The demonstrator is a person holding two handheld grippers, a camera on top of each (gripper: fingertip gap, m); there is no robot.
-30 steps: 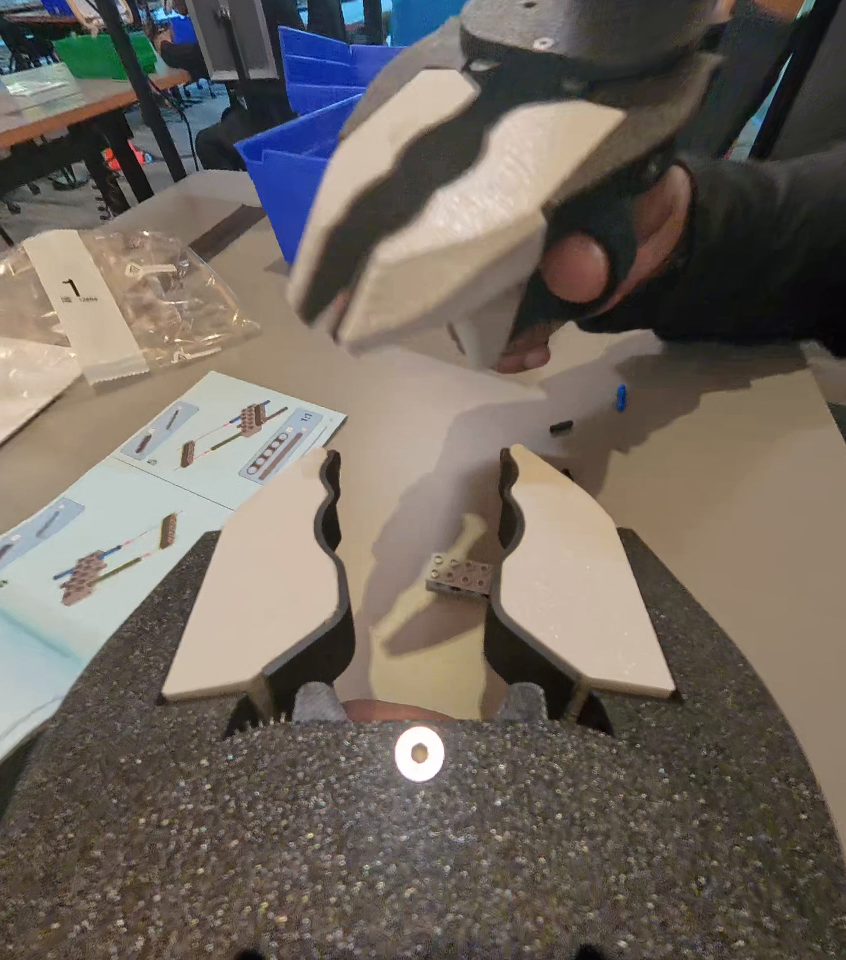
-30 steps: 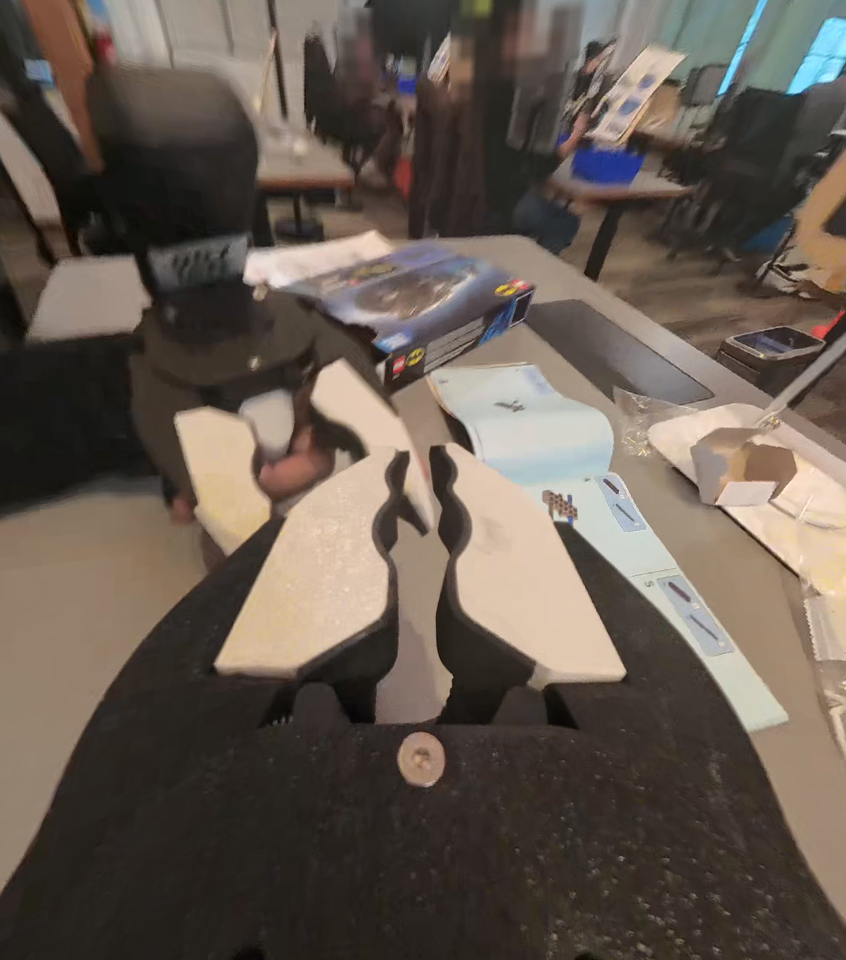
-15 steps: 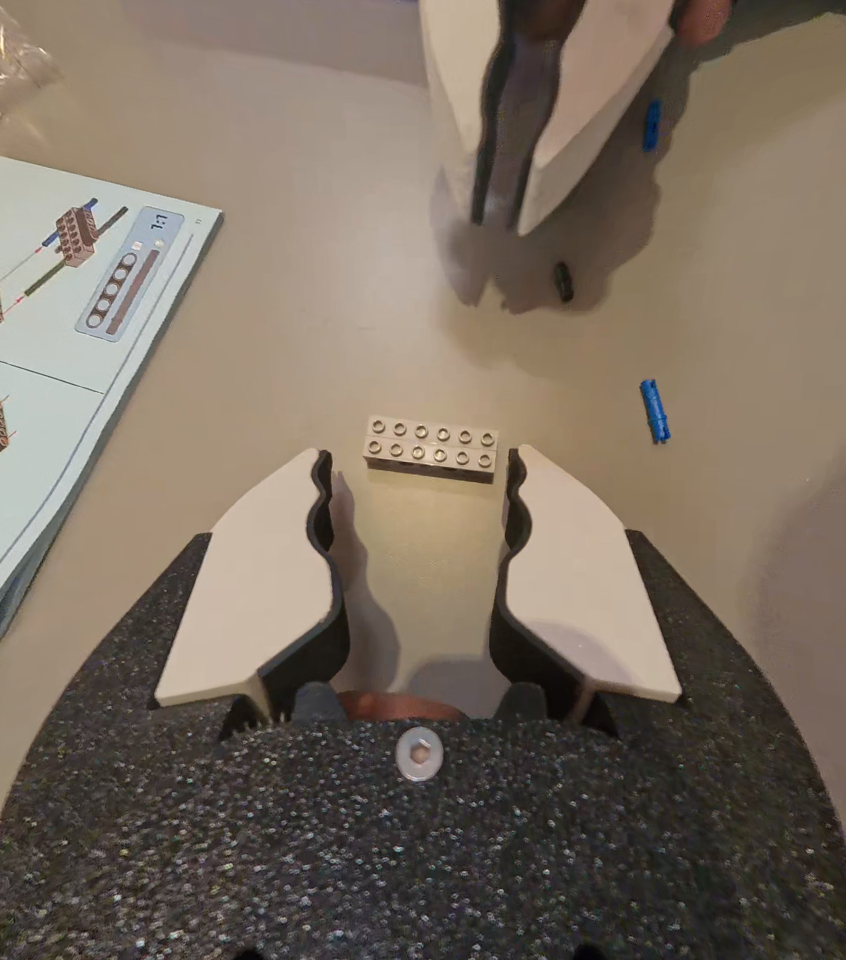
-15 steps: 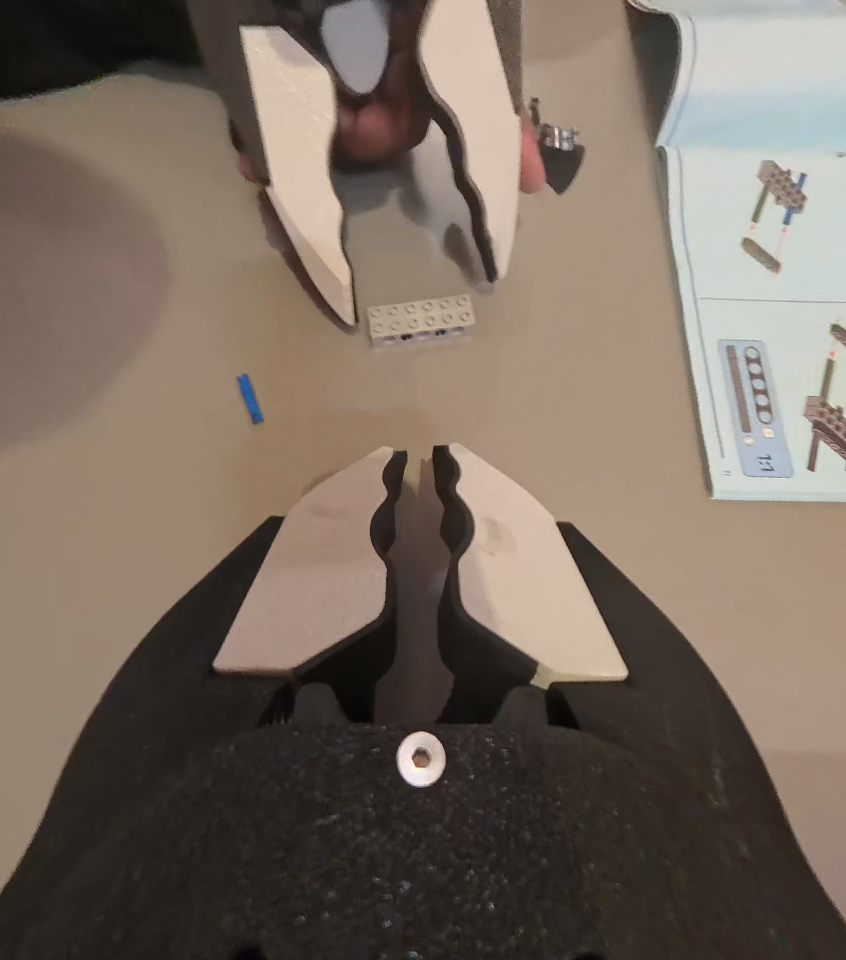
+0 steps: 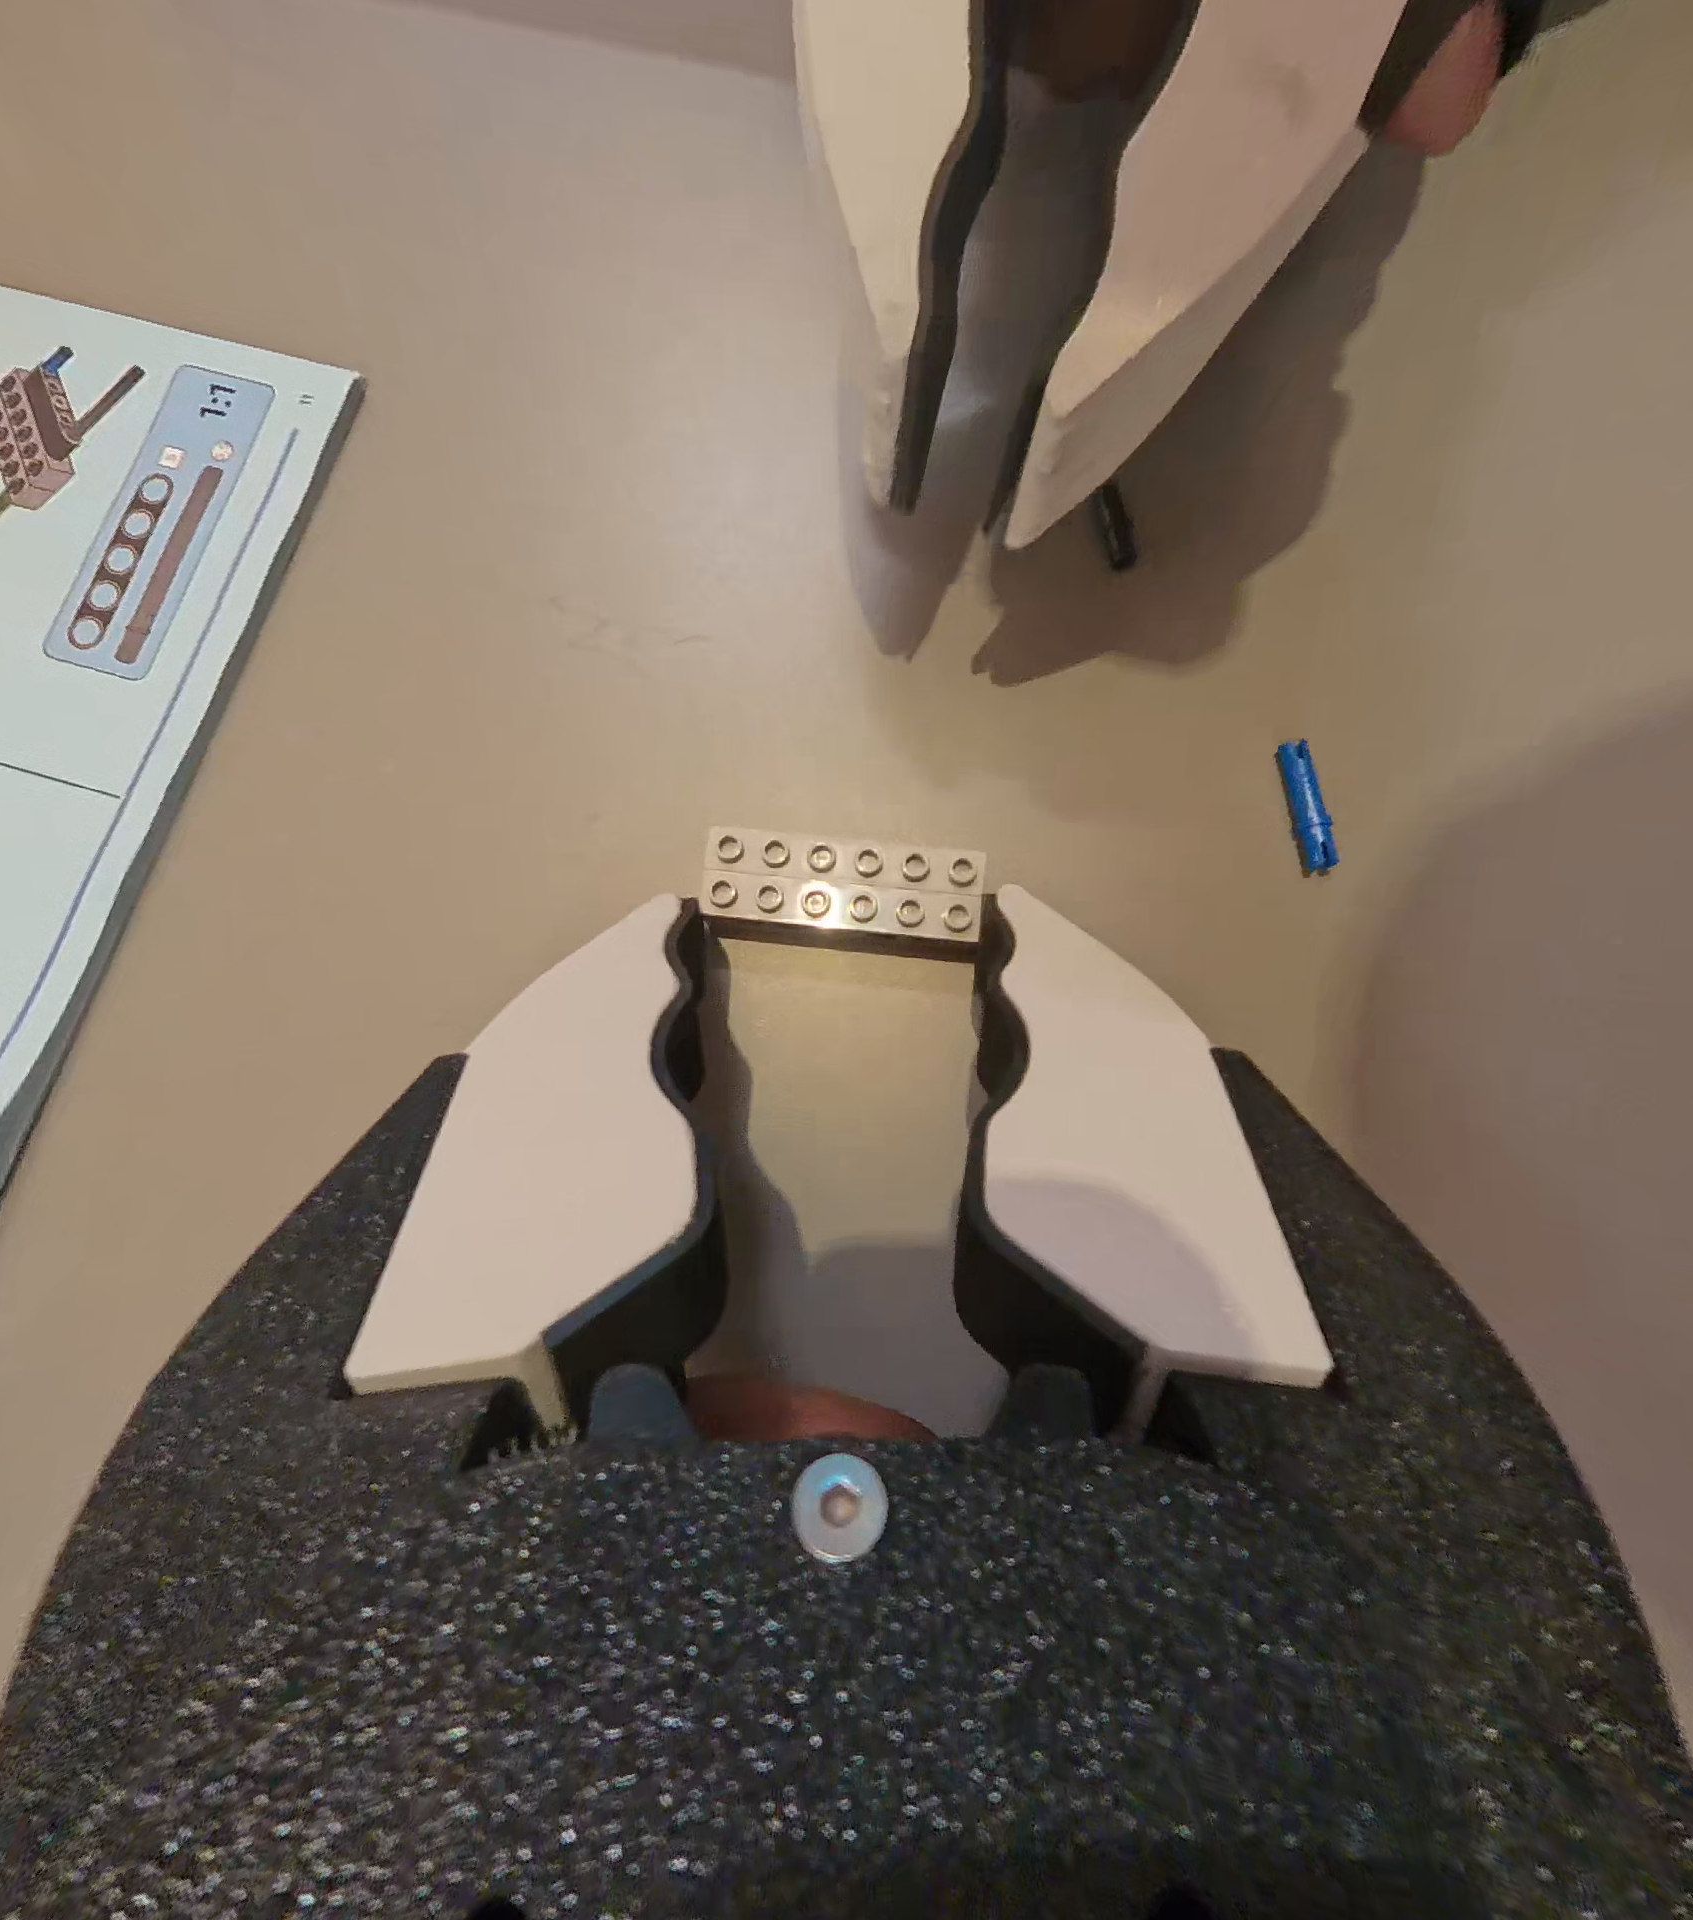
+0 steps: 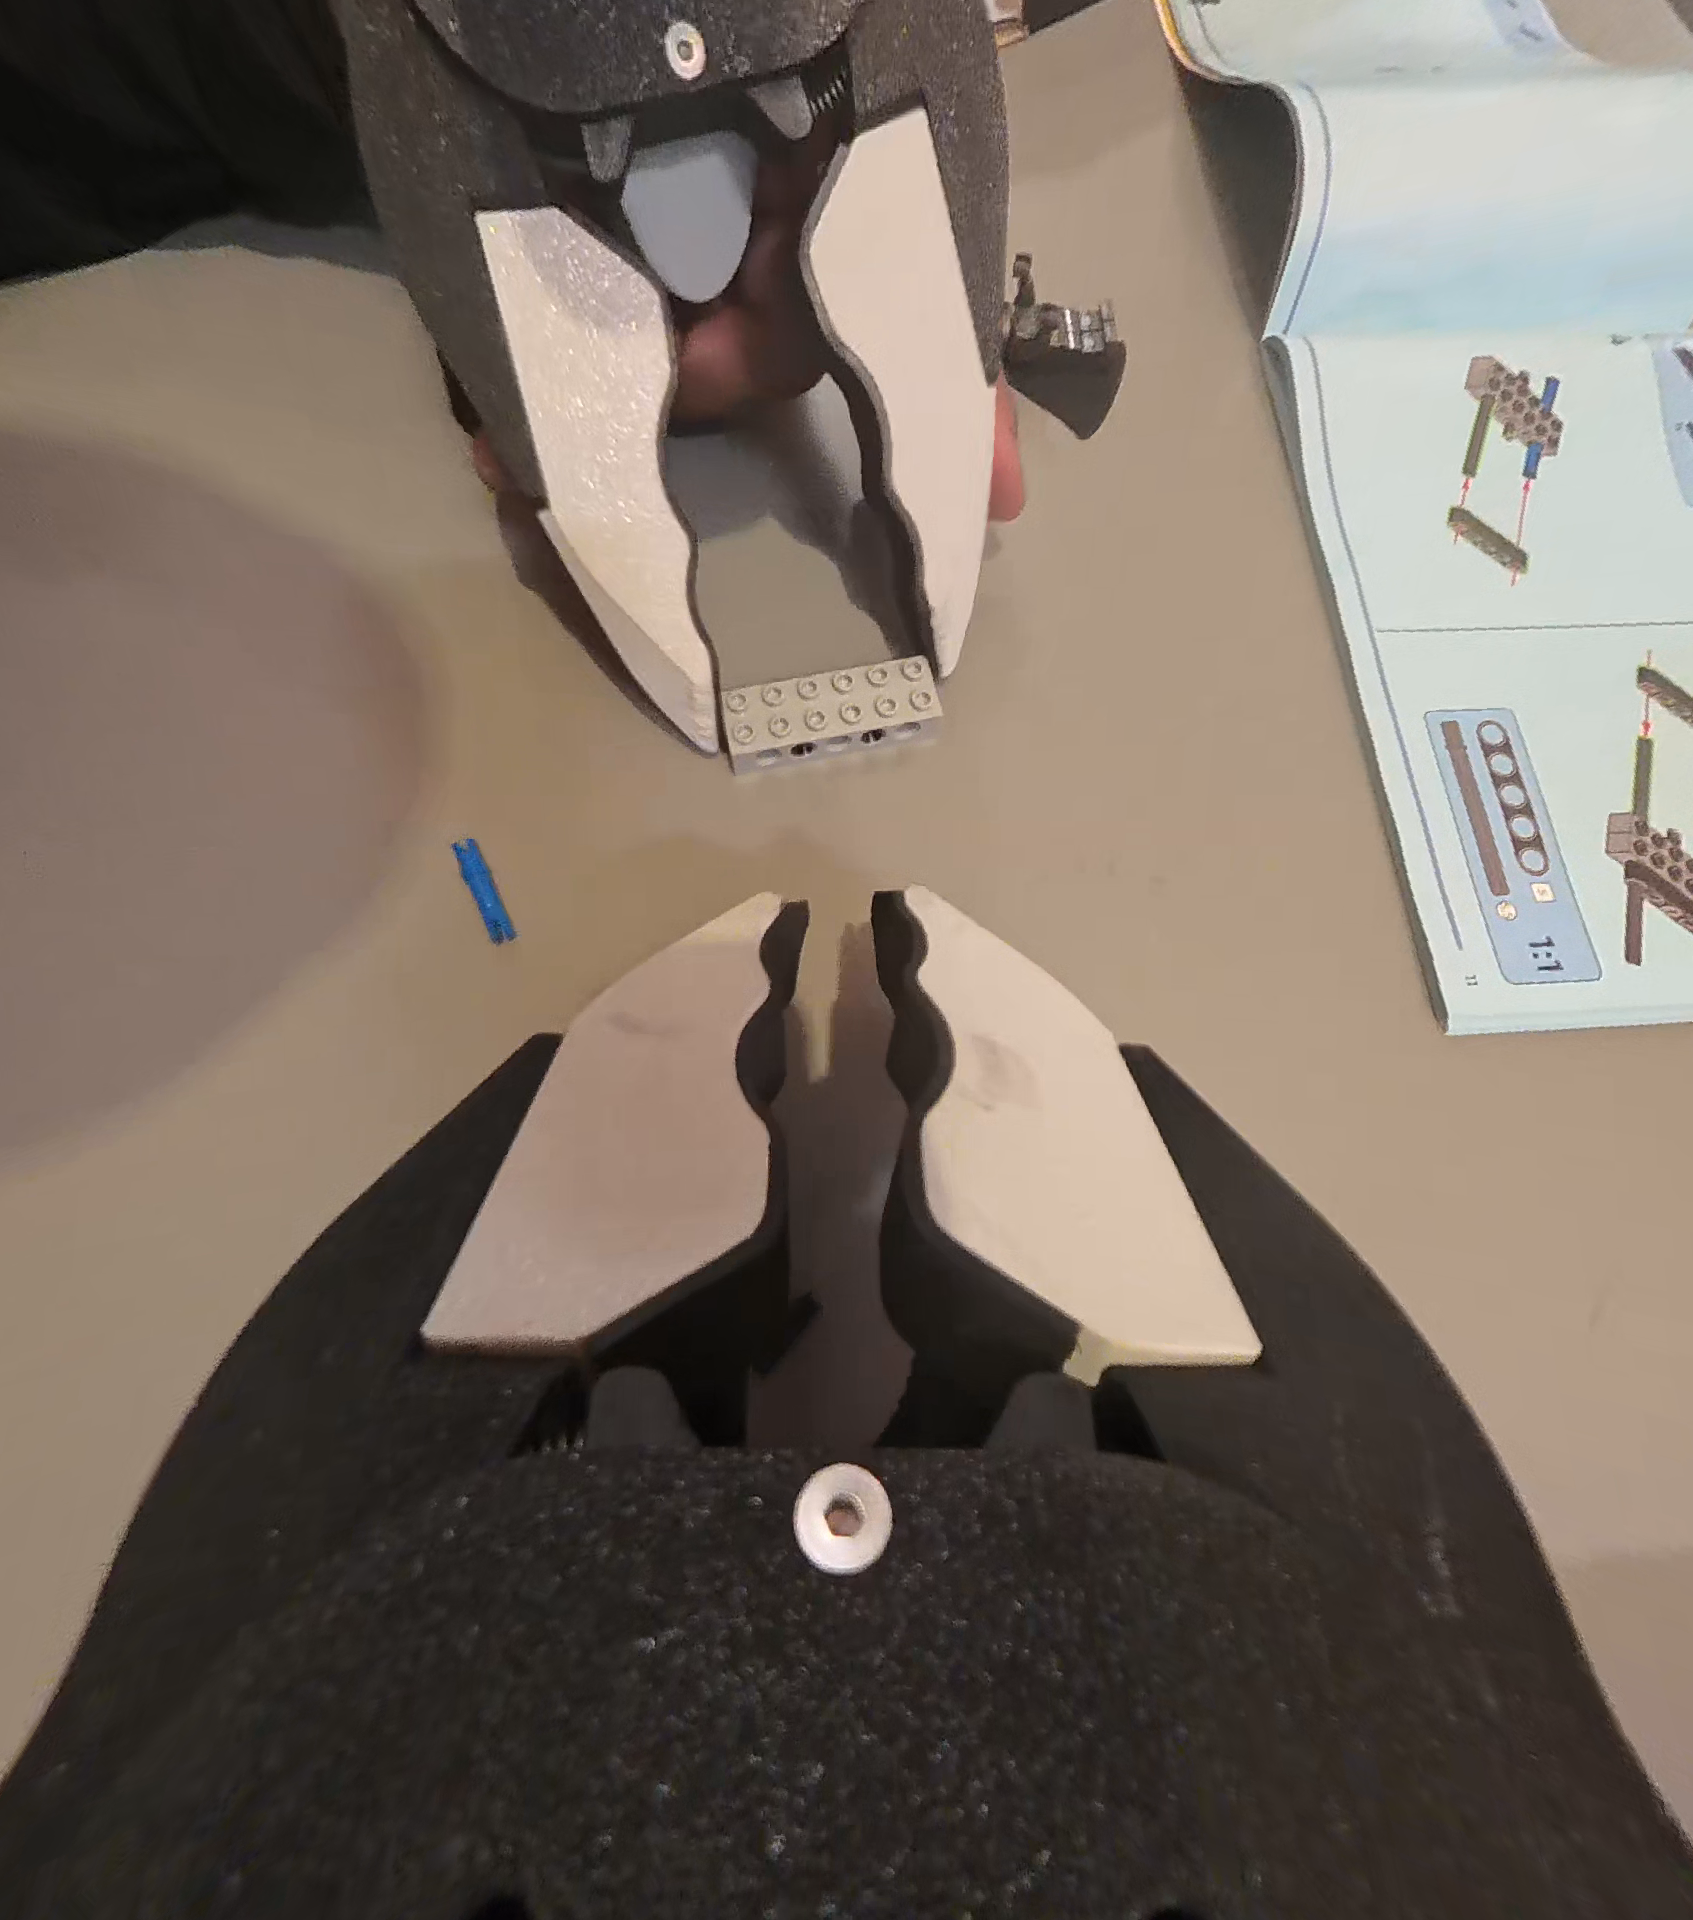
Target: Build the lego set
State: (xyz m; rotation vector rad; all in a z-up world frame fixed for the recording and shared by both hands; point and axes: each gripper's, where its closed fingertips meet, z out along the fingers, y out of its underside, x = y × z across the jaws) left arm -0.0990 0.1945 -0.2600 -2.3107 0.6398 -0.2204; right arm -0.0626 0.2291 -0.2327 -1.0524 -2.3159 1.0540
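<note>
Left wrist view looks down on a grey studded brick (image 5: 844, 883) lying flat on the tan counter (image 5: 530, 644), its long axis crosswise between the tips of the left claw (image 5: 842, 914); the two tips flank the brick's short ends, though whether the pads press on it I cannot tell; the right claw (image 6: 840, 904) hangs opposite, well apart from the brick, jaws narrow and bare; a blue pin (image 5: 1305, 802) lies to the brick's right, a small black pin (image 5: 1112, 528) beside the right claw's tips, an open instruction booklet (image 5: 73, 665) to the left.
</note>
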